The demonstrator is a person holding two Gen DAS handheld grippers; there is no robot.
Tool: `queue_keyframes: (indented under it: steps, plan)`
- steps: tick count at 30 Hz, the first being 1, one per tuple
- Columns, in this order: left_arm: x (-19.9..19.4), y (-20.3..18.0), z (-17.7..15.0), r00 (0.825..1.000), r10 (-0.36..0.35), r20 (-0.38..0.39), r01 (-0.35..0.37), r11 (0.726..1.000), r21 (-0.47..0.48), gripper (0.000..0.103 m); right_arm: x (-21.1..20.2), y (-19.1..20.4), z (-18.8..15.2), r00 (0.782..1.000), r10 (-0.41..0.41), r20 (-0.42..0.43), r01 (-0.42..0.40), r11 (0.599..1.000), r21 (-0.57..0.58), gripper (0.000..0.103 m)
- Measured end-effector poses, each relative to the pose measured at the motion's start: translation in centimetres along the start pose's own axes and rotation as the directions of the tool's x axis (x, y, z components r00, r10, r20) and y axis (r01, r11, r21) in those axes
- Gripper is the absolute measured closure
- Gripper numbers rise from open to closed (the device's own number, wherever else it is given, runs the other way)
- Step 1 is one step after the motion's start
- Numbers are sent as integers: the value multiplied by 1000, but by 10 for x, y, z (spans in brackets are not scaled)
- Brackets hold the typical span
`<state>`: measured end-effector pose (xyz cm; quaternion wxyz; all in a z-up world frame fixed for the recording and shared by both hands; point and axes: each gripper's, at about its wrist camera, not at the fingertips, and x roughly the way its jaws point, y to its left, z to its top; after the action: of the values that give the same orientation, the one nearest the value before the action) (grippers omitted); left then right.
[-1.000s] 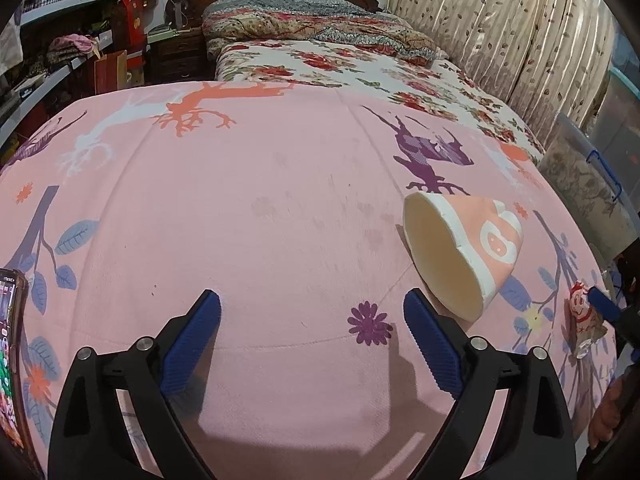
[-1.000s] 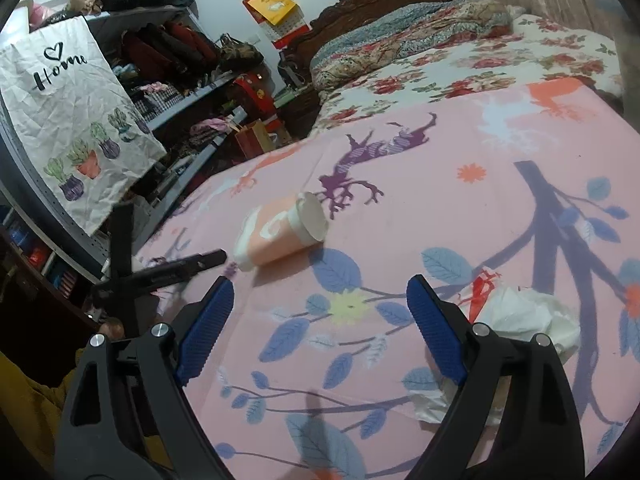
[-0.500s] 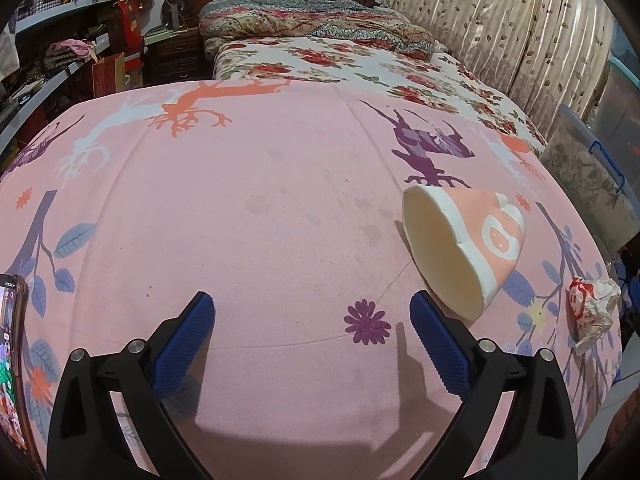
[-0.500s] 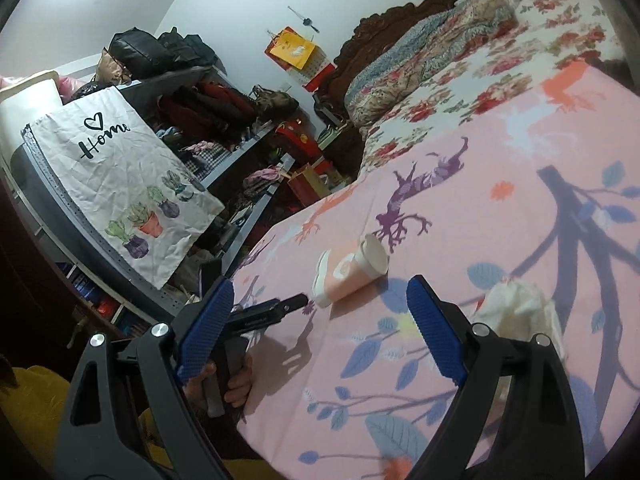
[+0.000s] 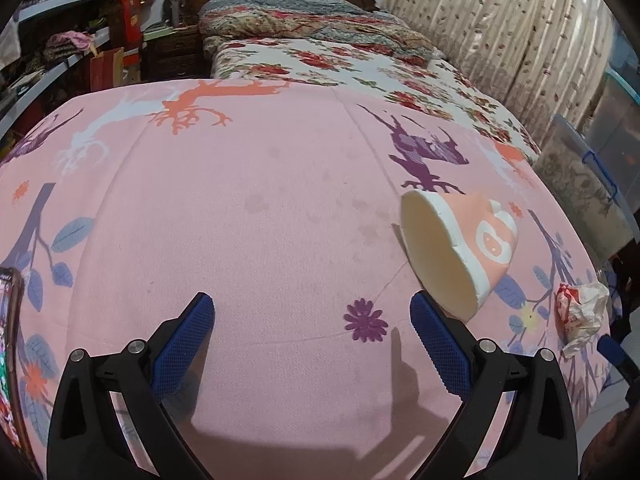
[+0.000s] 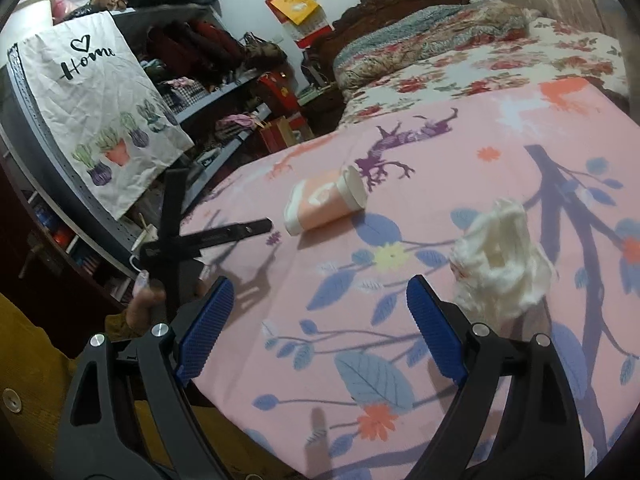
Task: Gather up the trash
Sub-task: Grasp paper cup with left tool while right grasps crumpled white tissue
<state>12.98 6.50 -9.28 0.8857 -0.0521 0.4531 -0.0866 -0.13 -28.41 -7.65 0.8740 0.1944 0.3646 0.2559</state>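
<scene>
A pink and white paper cup (image 5: 460,252) lies on its side on the pink patterned sheet (image 5: 240,220), just ahead and right of my open, empty left gripper (image 5: 312,332). A crumpled white paper wad (image 5: 580,316) lies further right near the sheet's edge. In the right wrist view the cup (image 6: 324,202) lies ahead to the left, and the wad (image 6: 504,260) sits just right of my open, empty right gripper (image 6: 320,320). The left gripper (image 6: 224,234) shows there at the sheet's left edge.
A phone (image 5: 8,340) lies at the sheet's left edge. A bed with floral bedding (image 5: 340,60) stands behind. Cluttered shelves (image 6: 208,80) and a hanging "Home" cloth (image 6: 96,108) are to the left. Curtains (image 5: 520,32) and storage boxes (image 5: 592,184) are to the right.
My right gripper swung up and back down, and now sits lower and closer to the paper wad. My left gripper has barely moved. Both stay open.
</scene>
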Motion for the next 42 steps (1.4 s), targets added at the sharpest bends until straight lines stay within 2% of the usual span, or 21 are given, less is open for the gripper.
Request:
queue_keyframes:
  steps: [4,7,12,14,16,19,21,23,24,26,27,28,29,30,31,32,33,34,38,42]
  plan:
    - [-10,-4,3,999,29,21,-29,1000,13,8,-13,1,-1,998,-52,32,52,998,-20,15]
    - [-23,-19,10,999,-17,34,15,998,53,8,-26,0,0,992,-101,74,103,994,-33,15]
    - [-21,-52,23,994,-110,-8,110,988,105,9,-40,-9,4,978,-160,137,164,986,-18,15]
    - [-13,-60,28,991,-128,-41,131,986,101,13,-41,-17,5,969,-204,138,207,978,-2,15]
    - [-5,-64,31,984,-159,-77,165,983,81,24,-38,-22,4,960,-250,129,253,968,-3,15]
    - [11,-63,37,959,-244,-146,249,968,20,36,-31,-32,2,950,-296,101,296,955,8,16]
    - [23,-62,38,929,-316,-195,314,948,-39,46,-25,-40,3,945,-319,77,319,948,13,16]
    - [33,-61,38,893,-386,-229,374,922,-97,66,-15,-46,5,935,-351,42,351,936,-5,17]
    - [35,-64,37,882,-407,-238,391,914,-110,69,-9,-49,6,931,-364,19,365,931,-14,17]
    - [37,-70,35,869,-430,-245,415,903,-113,90,1,-53,8,923,-385,-21,384,923,-33,19]
    - [36,-74,34,868,-431,-246,418,902,-108,94,5,-55,9,920,-390,-34,388,921,-39,21]
    - [36,-77,33,870,-428,-246,415,904,-106,100,9,-57,10,919,-390,-48,389,920,-42,33]
    - [34,-82,33,869,-432,-239,419,902,-106,101,13,-61,11,915,-396,-71,394,918,-43,52]
    - [32,-85,33,869,-435,-238,422,901,-105,101,13,-64,12,916,-394,-73,393,919,-32,52]
    - [31,-91,33,864,-442,-240,431,897,-100,101,11,-66,12,924,-378,-60,378,926,-17,59]
    - [28,-99,33,855,-457,-244,448,889,-96,101,8,-67,13,927,-371,-50,371,929,-7,62]
    - [26,-105,33,844,-474,-250,467,880,-94,101,2,-68,13,925,-378,-30,378,926,-2,62]
    - [23,-116,34,824,-503,-260,500,862,-85,101,-3,-69,14,923,-385,-8,385,923,3,62]
    - [16,-168,42,789,-543,-290,565,825,-6,101,-35,-85,12,904,-422,66,417,906,77,63]
    - [15,-246,48,738,-576,-351,638,765,88,101,-82,-118,8,860,-493,131,469,865,175,63]
